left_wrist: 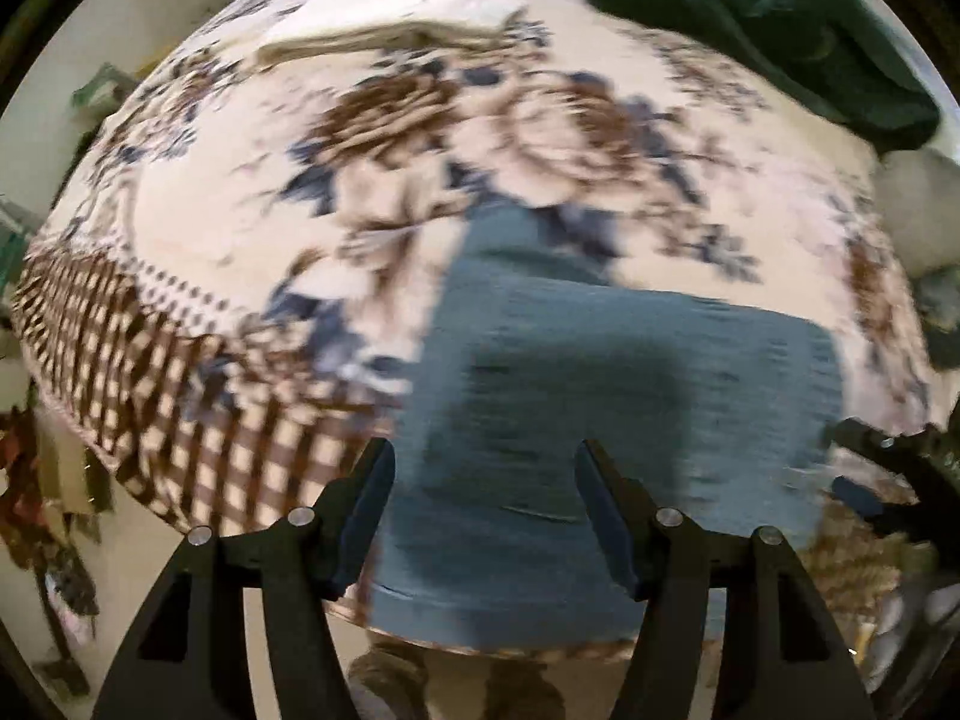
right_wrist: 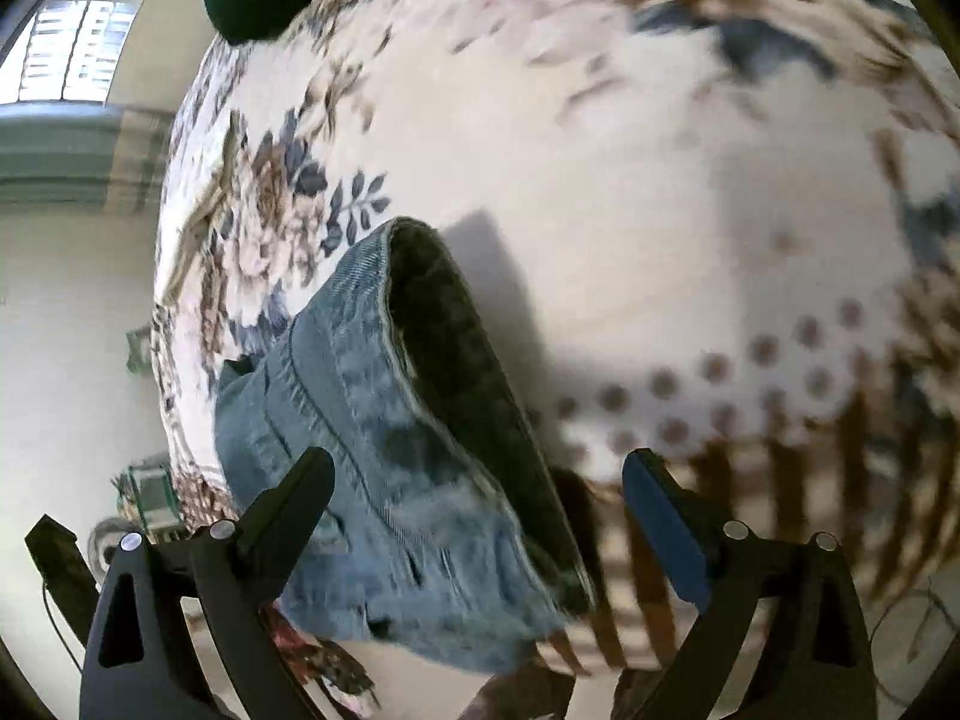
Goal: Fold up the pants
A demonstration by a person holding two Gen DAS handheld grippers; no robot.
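Left gripper (left_wrist: 485,516) jaws gape over unlabelled denim pants (left_wrist: 600,372); blur hides writing.

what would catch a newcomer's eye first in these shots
The blue jeans lie on the near part of a floral bedspread, filling the middle of both views. The open left claw and the open right claw straddle them. A dark green garment lies at the far right.

Faded blue denim pants (left_wrist: 576,384) lie on a cream bedspread (left_wrist: 198,222) patterned with brown-and-navy flowers and brown checks; dark green cloth (left_wrist: 756,30)
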